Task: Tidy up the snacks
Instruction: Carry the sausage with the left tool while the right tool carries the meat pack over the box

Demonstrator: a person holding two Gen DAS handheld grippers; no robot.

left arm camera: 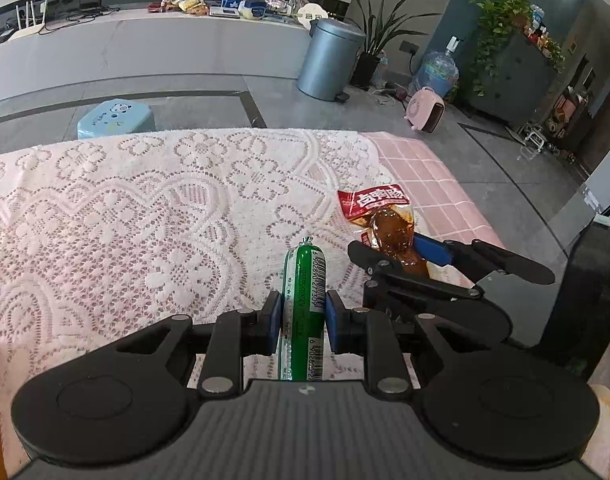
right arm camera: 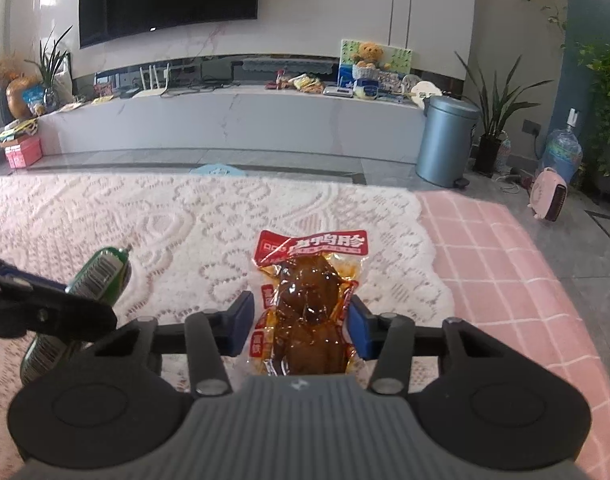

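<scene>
My left gripper [left arm camera: 303,316] is shut on a green sausage stick [left arm camera: 305,280] with a barcode, held lengthwise between the blue pads above the lace cloth. The sausage also shows at the left of the right wrist view [right arm camera: 101,276]. My right gripper [right arm camera: 301,320] has its blue pads against both sides of a clear packet of brown braised meat with a red header [right arm camera: 309,300]. The packet [left arm camera: 389,228] and the right gripper [left arm camera: 409,260] also show at the right of the left wrist view.
A white lace cloth [left arm camera: 145,208] covers a pink checked tablecloth [left arm camera: 433,176]. Beyond the table edge stand a blue stool [left arm camera: 115,118], a grey pedal bin [left arm camera: 329,60], a pink heater [left arm camera: 425,110] and a long white counter [right arm camera: 233,120] with snacks.
</scene>
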